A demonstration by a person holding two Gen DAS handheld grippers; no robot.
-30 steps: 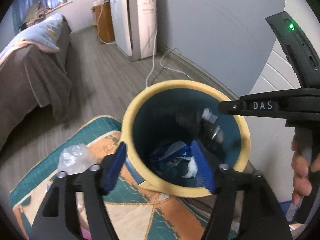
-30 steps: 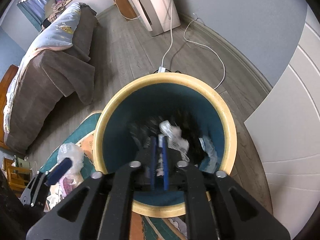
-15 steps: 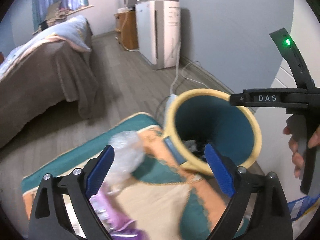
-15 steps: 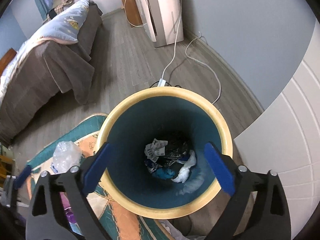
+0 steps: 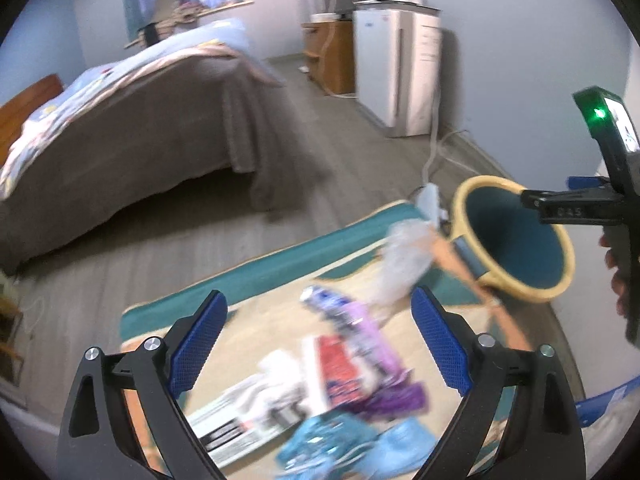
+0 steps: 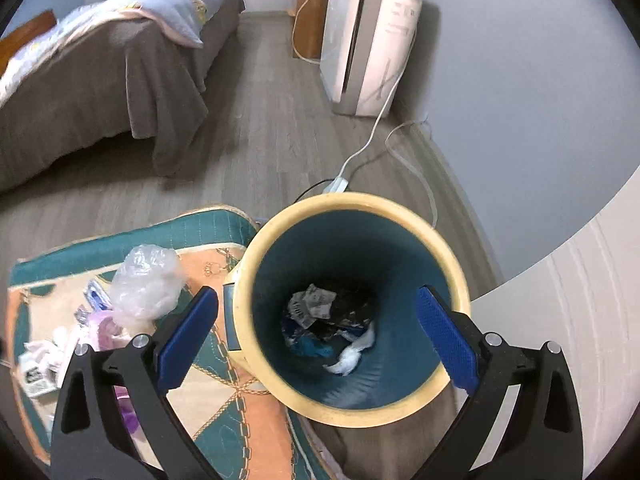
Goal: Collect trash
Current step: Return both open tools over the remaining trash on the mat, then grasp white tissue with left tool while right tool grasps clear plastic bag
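Observation:
A yellow-rimmed bin [image 6: 348,200] with a teal inside stands on the floor by the wall. It holds crumpled paper [image 6: 312,304], a white tissue [image 6: 352,356] and dark wrappers. My right gripper [image 6: 317,294] hangs open above its mouth with nothing between the pads. My left gripper [image 5: 318,296] is open and empty over a patterned mat [image 5: 256,276]. Blurred litter lies on the mat: a purple wrapper [image 5: 360,332], a red and white packet [image 5: 336,376], blue wrappers [image 5: 332,444] and a white printed packet [image 5: 248,412]. A clear plastic bag [image 5: 404,264] [image 6: 144,280] lies beside the bin [image 5: 516,240].
A bed [image 5: 120,128] with a brown cover fills the left. A white appliance [image 6: 368,40] stands at the far wall, and its cable [image 6: 376,132] runs to a plug strip behind the bin. A hand [image 5: 616,280] holds the other tool at the right edge.
The right gripper opened and a crumpled piece dropped into the bin; it then rose. The left gripper opened wider and swung left, away from the bin and over the littered mat.

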